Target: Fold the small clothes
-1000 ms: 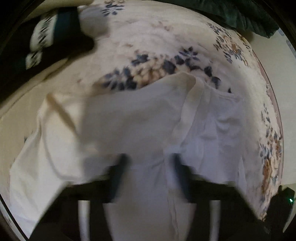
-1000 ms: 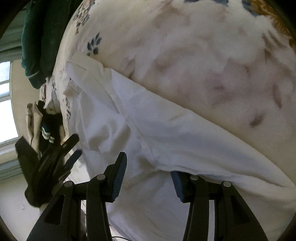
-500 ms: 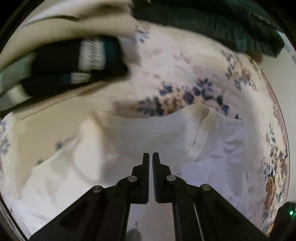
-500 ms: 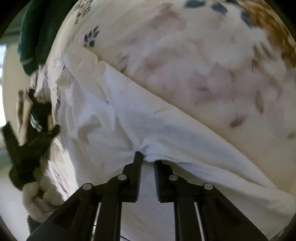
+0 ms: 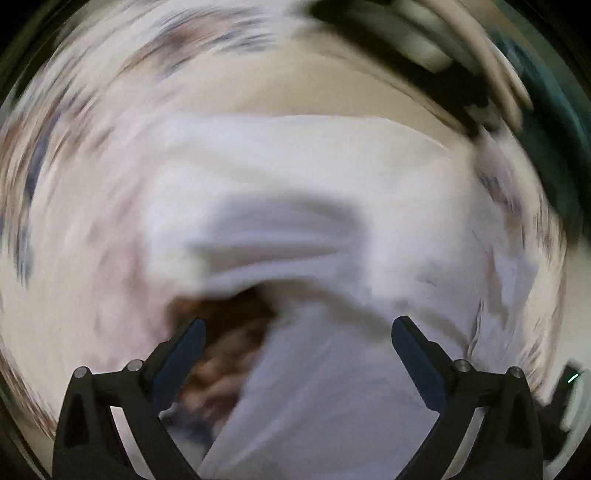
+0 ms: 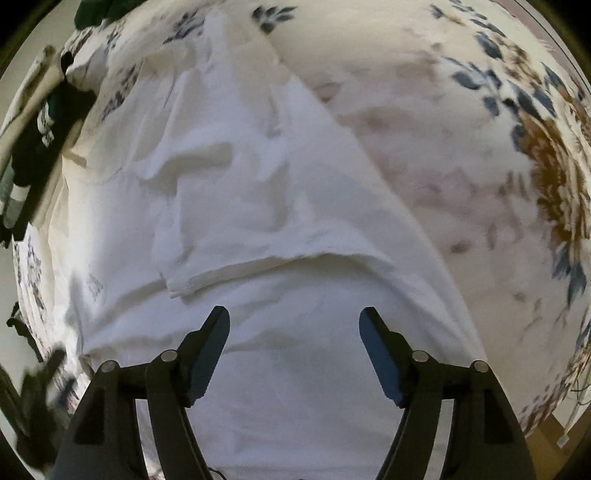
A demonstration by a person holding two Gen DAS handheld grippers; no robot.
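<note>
A white garment point(image 6: 258, 206) lies folded over on a floral bedspread point(image 6: 480, 147). A folded edge with a thick hem runs across it just ahead of my right gripper point(image 6: 294, 325), which is open and empty above the cloth. In the left wrist view the picture is heavily blurred. The white garment point(image 5: 314, 192) fills the middle, with a fold lifted over a patch of brown bedspread pattern point(image 5: 221, 332). My left gripper point(image 5: 298, 332) is open and empty above it.
A pile of dark and striped clothes point(image 6: 33, 140) lies at the far left of the bed, and shows blurred at the upper right in the left wrist view point(image 5: 461, 66). A dark green cloth point(image 6: 99, 11) sits at the top edge.
Both grippers were shut on the white garment half a second ago and are now open. The garment has been folded over and lies flat. The left gripper is swinging fast.
</note>
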